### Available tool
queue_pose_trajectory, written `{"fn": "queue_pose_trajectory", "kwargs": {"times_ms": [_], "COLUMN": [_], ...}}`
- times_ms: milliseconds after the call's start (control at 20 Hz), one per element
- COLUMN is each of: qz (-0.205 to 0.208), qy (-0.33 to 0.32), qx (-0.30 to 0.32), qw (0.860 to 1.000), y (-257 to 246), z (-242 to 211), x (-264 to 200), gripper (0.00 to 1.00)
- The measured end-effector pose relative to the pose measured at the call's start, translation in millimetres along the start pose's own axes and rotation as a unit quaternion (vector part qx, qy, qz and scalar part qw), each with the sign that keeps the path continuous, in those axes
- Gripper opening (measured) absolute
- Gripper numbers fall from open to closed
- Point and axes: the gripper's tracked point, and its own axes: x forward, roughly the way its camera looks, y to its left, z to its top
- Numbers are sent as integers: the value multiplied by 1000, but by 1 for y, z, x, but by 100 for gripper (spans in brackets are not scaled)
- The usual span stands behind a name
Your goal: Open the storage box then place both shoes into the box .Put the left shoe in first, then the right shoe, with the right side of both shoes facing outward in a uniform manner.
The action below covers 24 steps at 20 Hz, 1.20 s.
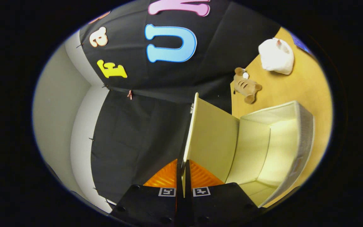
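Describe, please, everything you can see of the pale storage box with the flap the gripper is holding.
The pale cream, fabric-looking storage box sits on the yellow-brown wooden surface, its opening facing the camera and its inside bare. Its sides look stiff, with a greyish woven outer wall. Its flat lid flap is swung out, seen nearly edge-on, and the gripper is shut on the flap's thin edge. A brown plush toy lies beyond it, apart.

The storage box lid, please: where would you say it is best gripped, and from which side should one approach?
Grip the lid by its thin free edge, approaching edge-on along its plane. It is a flat panel swung up from the open storage box, so only the rim fits between two fingers. The gripper is already shut on that edge, one finger on each face.
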Motion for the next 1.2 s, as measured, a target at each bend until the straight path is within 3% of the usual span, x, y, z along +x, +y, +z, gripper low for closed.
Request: {"fn": "queue_pose_trajectory", "kwargs": {"times_ms": [350,650,850,950,1200], "qz": [-38,-73,-102,-113,-133], "qy": [19,10,15,14,-15], "qx": [-46,-79,-101,-109,-169], "qw": [998,994,990,987,976], "y": [10,-10,-24,-27,-22], "z": [-39,-57,-69,-68,-51], "x": [102,148,157,155,122], "gripper": [5,6,17,50,52]}}
